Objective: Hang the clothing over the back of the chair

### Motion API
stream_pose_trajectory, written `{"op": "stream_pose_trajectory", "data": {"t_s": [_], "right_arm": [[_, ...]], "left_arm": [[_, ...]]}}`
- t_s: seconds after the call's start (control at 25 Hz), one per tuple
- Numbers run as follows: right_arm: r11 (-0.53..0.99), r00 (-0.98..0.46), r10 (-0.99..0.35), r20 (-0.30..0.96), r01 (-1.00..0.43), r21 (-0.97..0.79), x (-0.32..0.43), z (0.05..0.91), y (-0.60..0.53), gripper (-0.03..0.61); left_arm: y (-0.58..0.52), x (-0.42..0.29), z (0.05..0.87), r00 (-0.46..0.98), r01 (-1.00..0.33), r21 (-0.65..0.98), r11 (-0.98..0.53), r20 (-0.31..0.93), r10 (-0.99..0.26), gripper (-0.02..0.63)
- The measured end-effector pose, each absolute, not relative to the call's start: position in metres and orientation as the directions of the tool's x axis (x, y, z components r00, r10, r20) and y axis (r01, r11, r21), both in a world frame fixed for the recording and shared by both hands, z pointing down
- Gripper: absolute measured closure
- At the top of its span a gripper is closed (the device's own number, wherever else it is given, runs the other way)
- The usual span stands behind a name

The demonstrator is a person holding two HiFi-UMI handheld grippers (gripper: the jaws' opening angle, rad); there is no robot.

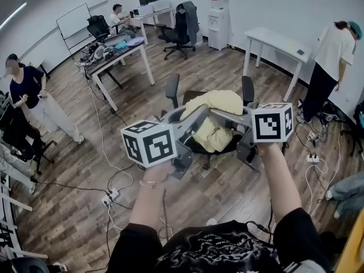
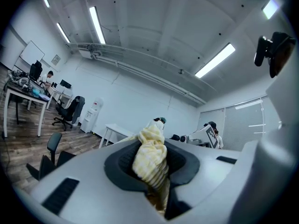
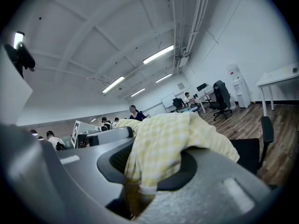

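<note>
Left to right: a desk [image 1: 122, 53] stands well back across bare wood floor. The left gripper [image 1: 196, 115] clamps one bunched edge of the yellow checked shirt [image 1: 219, 101], and the right gripper [image 1: 224, 115] pinches the other. The shirt hangs between them just above the black office chair [image 1: 248, 89], apparently over its seat. Open floor rings the chair, with a white table [image 1: 278, 41] well apart at right.

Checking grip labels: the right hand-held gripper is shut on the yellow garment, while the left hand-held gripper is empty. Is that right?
Not quite. The left hand-held gripper is not empty: the left gripper view shows its jaws shut on a bunch of the yellow garment too. The right hand-held gripper is shut on it, as you say.
</note>
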State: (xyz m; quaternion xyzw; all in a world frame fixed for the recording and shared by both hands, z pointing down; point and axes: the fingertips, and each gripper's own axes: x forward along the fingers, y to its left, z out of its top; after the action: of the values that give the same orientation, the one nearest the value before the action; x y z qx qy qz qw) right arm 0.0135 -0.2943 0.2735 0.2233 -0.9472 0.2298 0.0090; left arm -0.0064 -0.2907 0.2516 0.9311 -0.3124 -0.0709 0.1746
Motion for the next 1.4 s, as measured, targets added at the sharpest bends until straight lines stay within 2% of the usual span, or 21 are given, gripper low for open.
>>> {"op": "stream_pose_trajectory", "data": {"t_s": [0.44, 1.4], "right_arm": [[0.767, -0.891, -0.428, 0.148, -0.445, -0.463, 0.0, 0.298, -0.282, 0.474], [0.723, -0.888, -0.441, 0.127, -0.435, -0.536, -0.007, 0.328, -0.253, 0.477]], "left_arm": [[-0.279, -0.021, 0.277, 0.798, -0.529, 0.43, -0.732, -0.043, -0.602, 0.541], [-0.251, -0.028, 0.305, 0.82, -0.487, 0.47, -0.736, -0.044, -0.571, 0.541]]}}
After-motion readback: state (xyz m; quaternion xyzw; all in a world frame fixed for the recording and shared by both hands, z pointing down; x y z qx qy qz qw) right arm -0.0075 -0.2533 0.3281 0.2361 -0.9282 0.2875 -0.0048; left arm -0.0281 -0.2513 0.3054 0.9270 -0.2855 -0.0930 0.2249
